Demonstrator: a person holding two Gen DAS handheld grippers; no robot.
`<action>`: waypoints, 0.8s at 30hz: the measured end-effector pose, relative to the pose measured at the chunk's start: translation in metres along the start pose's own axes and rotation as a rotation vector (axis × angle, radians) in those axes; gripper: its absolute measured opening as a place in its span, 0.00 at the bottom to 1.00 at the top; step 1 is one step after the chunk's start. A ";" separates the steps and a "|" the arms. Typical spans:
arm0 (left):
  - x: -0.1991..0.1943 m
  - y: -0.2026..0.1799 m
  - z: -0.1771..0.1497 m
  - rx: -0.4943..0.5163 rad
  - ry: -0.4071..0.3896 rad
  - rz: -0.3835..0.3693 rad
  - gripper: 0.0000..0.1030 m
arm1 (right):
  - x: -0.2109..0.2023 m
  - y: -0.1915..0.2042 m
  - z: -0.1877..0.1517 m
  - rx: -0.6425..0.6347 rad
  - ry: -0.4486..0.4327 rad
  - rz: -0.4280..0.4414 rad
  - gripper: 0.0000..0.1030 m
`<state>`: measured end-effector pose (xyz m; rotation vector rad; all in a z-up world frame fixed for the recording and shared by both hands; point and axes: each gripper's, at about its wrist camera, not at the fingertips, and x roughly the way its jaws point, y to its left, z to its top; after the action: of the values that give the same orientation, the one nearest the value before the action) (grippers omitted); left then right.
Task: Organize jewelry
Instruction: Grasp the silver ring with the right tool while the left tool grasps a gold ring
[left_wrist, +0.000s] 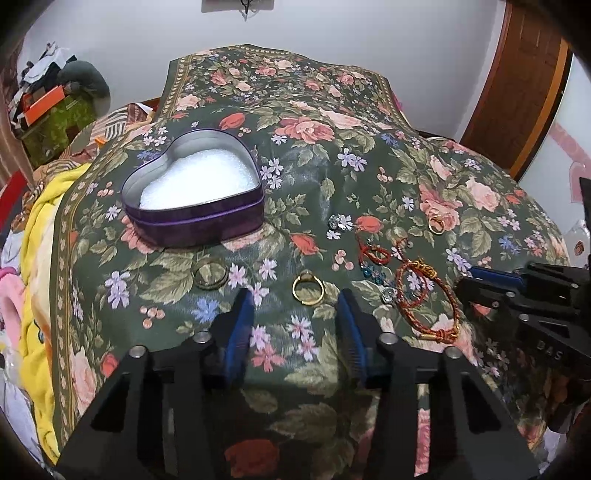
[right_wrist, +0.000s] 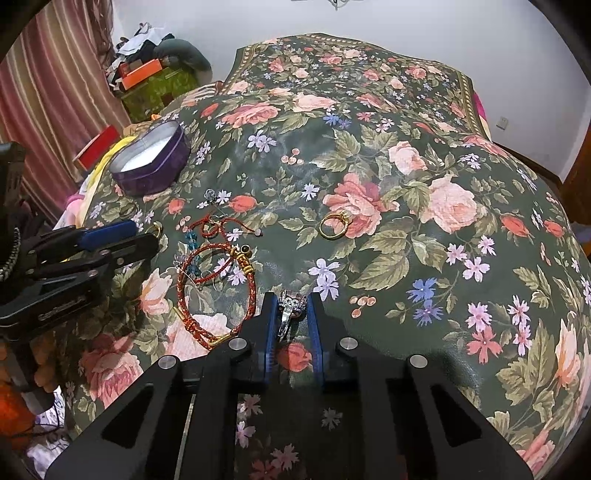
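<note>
Silver jewelled ring (right_wrist: 290, 312) pinched upright between right gripper (right_wrist: 291, 314) blue fingers, low over floral bedspread (right_wrist: 406, 258). Left gripper (left_wrist: 295, 306) wide apart, empty, gold ring (left_wrist: 308, 290) just ahead. Carry level to purple heart-shaped tin (left_wrist: 192, 188); release onto white foam.

The left wrist view was taken from just behind the left claw (left_wrist: 295, 306), low over the flowered cloth (left_wrist: 332, 177) and aimed toward the far white wall. The right wrist view was taken likewise from behind the right claw (right_wrist: 291, 306), close above the same cloth (right_wrist: 406, 155), facing the same wall. Both views shared the heart-shaped tin (left_wrist: 192, 195) (right_wrist: 151, 162), the red braided bracelet (left_wrist: 428, 299) (right_wrist: 214, 291) and the cloth; each claw was caught at the edge of the other view.
</note>
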<state>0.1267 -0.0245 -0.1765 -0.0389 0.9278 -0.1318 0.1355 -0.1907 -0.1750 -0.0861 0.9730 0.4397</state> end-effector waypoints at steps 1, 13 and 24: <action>0.001 -0.001 0.001 0.006 0.001 0.002 0.36 | -0.001 -0.001 0.000 0.004 -0.002 0.002 0.14; 0.012 0.000 0.008 0.002 0.012 -0.022 0.17 | -0.022 -0.004 0.010 0.025 -0.061 -0.002 0.14; -0.032 0.008 0.007 -0.035 -0.063 -0.019 0.17 | -0.042 0.014 0.030 0.007 -0.148 0.002 0.14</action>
<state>0.1137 -0.0129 -0.1474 -0.0835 0.8669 -0.1318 0.1335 -0.1838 -0.1219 -0.0460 0.8286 0.4382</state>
